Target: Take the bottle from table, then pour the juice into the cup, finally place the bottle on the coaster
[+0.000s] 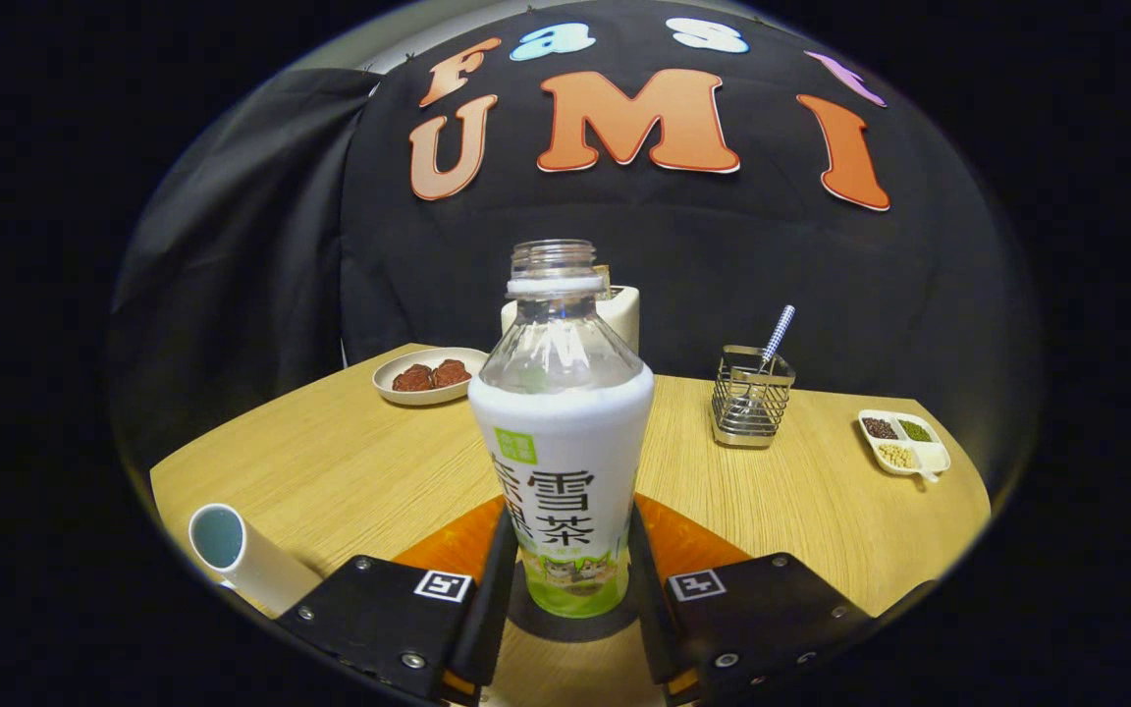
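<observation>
The bottle [562, 432] stands upright on the coaster [683, 546], between the fingers of the gripper [565, 589], which press its sides. The cup [232, 550] lies left of the fingers (near the table's [350, 462] edge). Beyond the bottle sit a plate [428, 375] at left, a wire holder [750, 395] at right and a divided dish [903, 442] further right.

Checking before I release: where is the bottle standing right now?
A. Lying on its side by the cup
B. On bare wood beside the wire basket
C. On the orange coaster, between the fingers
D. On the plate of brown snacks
C: the uncapped bottle stands upright between the fingers of the gripper, which press its sides, with the orange coaster showing under and around its base.
</observation>
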### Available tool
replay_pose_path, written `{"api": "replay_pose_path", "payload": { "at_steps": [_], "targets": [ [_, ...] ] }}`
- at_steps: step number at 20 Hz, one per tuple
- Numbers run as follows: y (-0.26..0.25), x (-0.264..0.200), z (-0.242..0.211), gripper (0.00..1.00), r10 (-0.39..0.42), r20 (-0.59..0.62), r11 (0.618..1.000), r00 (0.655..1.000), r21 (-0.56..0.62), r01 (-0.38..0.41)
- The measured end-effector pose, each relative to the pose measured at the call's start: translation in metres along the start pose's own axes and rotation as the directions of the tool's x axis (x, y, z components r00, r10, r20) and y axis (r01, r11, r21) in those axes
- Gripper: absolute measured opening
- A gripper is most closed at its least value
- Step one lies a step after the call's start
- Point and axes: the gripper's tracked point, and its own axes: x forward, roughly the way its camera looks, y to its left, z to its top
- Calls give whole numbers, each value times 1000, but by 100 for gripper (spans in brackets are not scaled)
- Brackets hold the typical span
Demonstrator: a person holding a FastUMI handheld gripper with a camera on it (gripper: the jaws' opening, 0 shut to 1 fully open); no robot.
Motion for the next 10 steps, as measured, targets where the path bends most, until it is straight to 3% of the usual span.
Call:
{"api": "replay_pose_path", "payload": {
  "at_steps": [2, 6, 7, 10],
  "targets": [
    [0, 1, 0, 58, 3, -3, 1000, 1000, 10, -3],
    [6, -7, 2, 69, 25, -3, 1000, 1000, 14, -24],
    [7, -12, 10, 79, 28, 16, 1000, 999, 9, -28],
    [6, -36, 33, 91, 19, 76, 1000, 997, 1, -19]
  ]
}}
